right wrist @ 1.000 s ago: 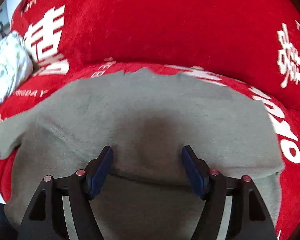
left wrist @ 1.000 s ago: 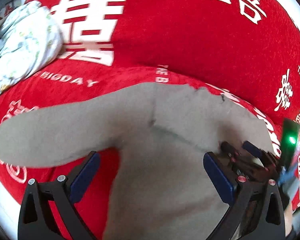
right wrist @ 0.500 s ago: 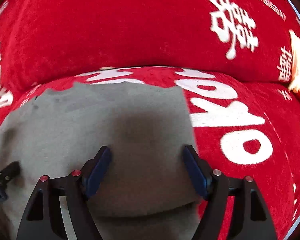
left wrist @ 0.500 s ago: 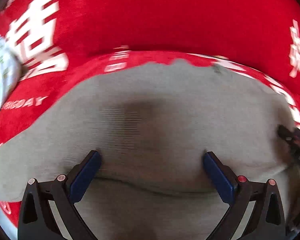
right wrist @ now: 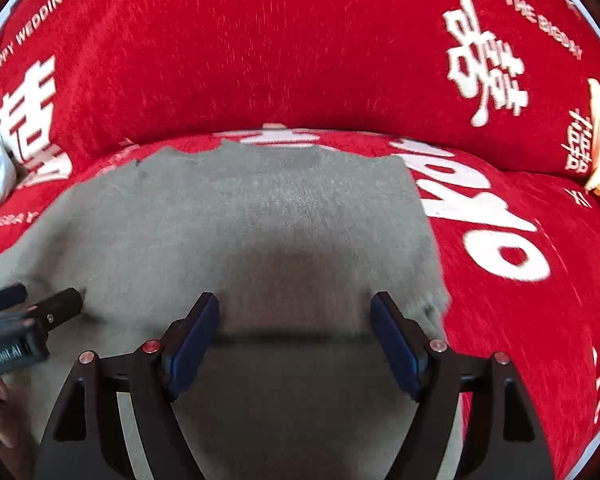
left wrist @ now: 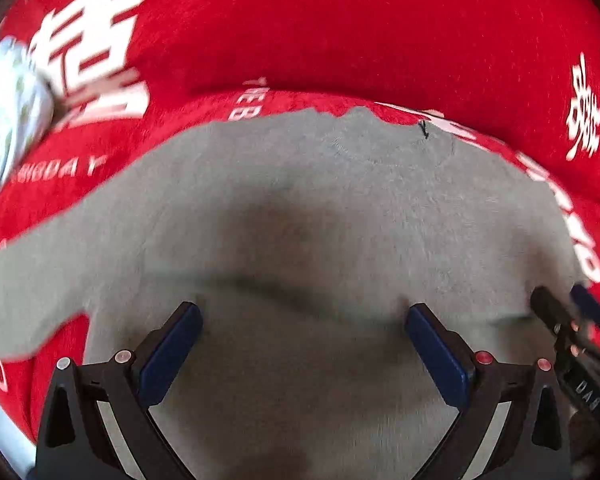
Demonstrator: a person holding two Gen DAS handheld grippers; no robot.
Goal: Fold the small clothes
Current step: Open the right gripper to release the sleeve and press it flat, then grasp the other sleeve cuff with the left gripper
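Your left tongs [left wrist: 302, 334], at the lower centre of the left wrist view, stand spread wide, with only the grey knitted long-sleeved garment [left wrist: 340, 216] lying flat beneath the gap; the pads pinch nothing. Your right tongs [right wrist: 294, 330], at the lower centre of the right wrist view, are opening, likewise with flat cloth under them and nothing gripped.

The garment rests on the red plush sofa cover with white lettering [right wrist: 300, 60]. A straight folded edge runs across just ahead of both pairs of tongs, so I judge one fold laid. One sleeve still trails out to the left edge of the left view, unfolded. That sleeve and any further folds appear outstanding.

A white floral-print bundle of cloth [left wrist: 8, 112] sits at the upper left, well apart and untouched.
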